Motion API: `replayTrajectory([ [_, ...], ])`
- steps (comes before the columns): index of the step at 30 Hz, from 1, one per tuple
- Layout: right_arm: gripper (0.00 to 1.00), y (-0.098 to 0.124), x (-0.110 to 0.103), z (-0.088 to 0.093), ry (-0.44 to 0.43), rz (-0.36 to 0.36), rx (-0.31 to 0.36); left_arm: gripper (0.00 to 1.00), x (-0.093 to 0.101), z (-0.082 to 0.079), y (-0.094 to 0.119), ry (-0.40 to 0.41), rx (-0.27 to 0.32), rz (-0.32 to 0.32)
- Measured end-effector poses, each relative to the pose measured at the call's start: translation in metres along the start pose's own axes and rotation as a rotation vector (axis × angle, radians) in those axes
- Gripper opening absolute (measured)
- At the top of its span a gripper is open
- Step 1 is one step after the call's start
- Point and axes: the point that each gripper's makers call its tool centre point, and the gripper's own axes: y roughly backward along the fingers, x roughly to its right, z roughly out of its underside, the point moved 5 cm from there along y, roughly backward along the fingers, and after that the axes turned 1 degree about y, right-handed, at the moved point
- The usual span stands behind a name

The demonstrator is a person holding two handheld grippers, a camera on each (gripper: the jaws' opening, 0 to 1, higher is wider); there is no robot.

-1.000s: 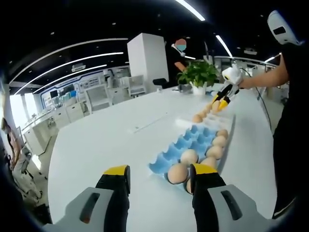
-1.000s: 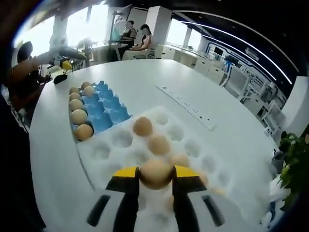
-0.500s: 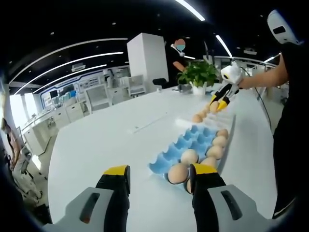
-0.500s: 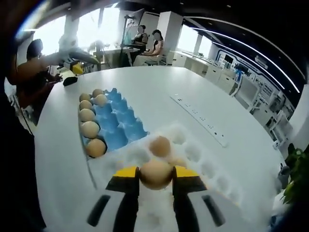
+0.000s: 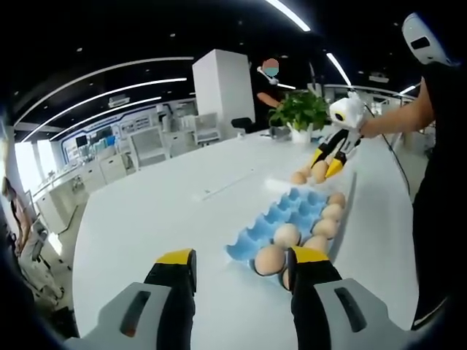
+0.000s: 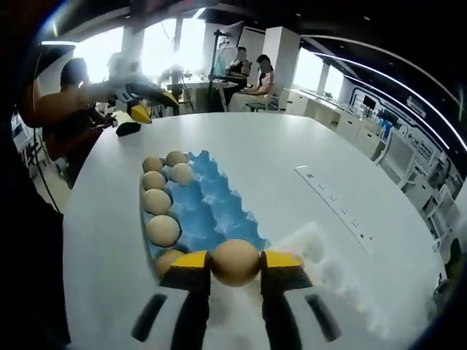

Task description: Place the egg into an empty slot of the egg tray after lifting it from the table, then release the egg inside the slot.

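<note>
My right hand-held gripper (image 6: 235, 271) pinches one egg (image 6: 235, 262) between its yellow-tipped jaws, held above the near end of the blue egg tray (image 6: 211, 219); in the right gripper view I count five eggs seated in that tray, all along its left side, plus part of a sixth just behind my left jaw; slots on the tray's right side sit bare; a white egg tray (image 6: 328, 281) lies just beside the blue one, to the right; both rest on the white tabletop (image 6: 248, 146); a power strip (image 6: 334, 205) lies farther out on the tabletop.

My left hand-held gripper (image 5: 241, 266) is spread wide, nothing between the jaws, low over the tabletop (image 5: 146, 219) at the blue tray's (image 5: 292, 215) other end; my right hand-held gripper (image 5: 328, 164) shows far off in this view with its egg (image 5: 319, 170); one potted plant (image 5: 299, 113) stands beyond; two seated people (image 6: 252, 73) at the far desks.
</note>
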Motion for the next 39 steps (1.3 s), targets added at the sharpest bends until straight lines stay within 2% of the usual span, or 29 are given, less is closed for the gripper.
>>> replayTrajectory([
  [5, 0.27, -0.018, -0.015, -0.018, 0.039, -0.05, 0.031, 0.51, 0.0, 0.0, 0.0, 0.0, 0.003, 0.0],
  [12, 0.27, -0.044, -0.03, -0.037, 0.046, -0.119, 0.056, 0.53, -0.001, 0.001, 0.001, 0.003, 0.003, -0.002],
  [26, 0.27, -0.076, -0.043, -0.05, 0.06, -0.172, 0.055, 0.57, 0.0, 0.001, 0.0, 0.008, -0.001, -0.003],
  [39, 0.27, -0.095, -0.048, -0.049, 0.069, -0.195, 0.013, 0.57, -0.001, 0.001, 0.002, 0.013, 0.0, -0.006],
])
